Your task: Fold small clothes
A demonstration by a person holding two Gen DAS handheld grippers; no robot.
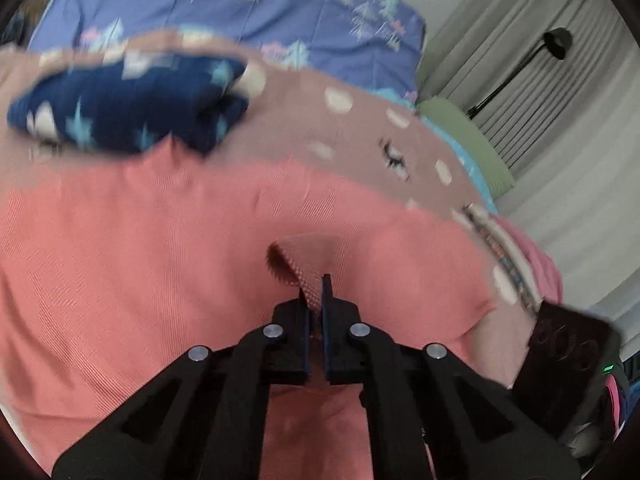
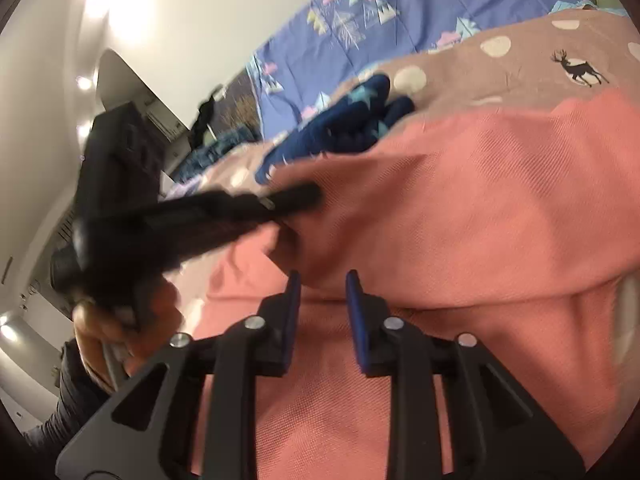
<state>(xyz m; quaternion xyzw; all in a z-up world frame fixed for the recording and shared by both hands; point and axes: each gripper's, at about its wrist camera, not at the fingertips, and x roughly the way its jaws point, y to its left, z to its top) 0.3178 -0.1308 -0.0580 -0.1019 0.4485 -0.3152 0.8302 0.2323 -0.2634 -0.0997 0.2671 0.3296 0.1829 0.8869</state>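
A salmon-pink garment (image 1: pixel 160 232) lies spread on the bed and fills most of both views (image 2: pixel 480 200). My left gripper (image 1: pixel 316 292) is shut on a raised fold of this cloth, which sticks up between its pads. In the right wrist view the left gripper (image 2: pixel 296 196) shows as a blurred black shape pinching the garment's left part, with a person's hand (image 2: pixel 104 332) holding it. My right gripper (image 2: pixel 323 280) stands open just over the pink cloth, its blue pads apart and pressing on nothing.
A navy garment with pale stars (image 1: pixel 128 108) lies bunched beyond the pink one (image 2: pixel 344 124). Both rest on a brown blanket with white dots and deer (image 1: pixel 360 128) over a blue patterned sheet (image 1: pixel 240 0). A green pillow (image 1: pixel 464 144), curtains and a black lamp (image 1: pixel 556 40) stand right.
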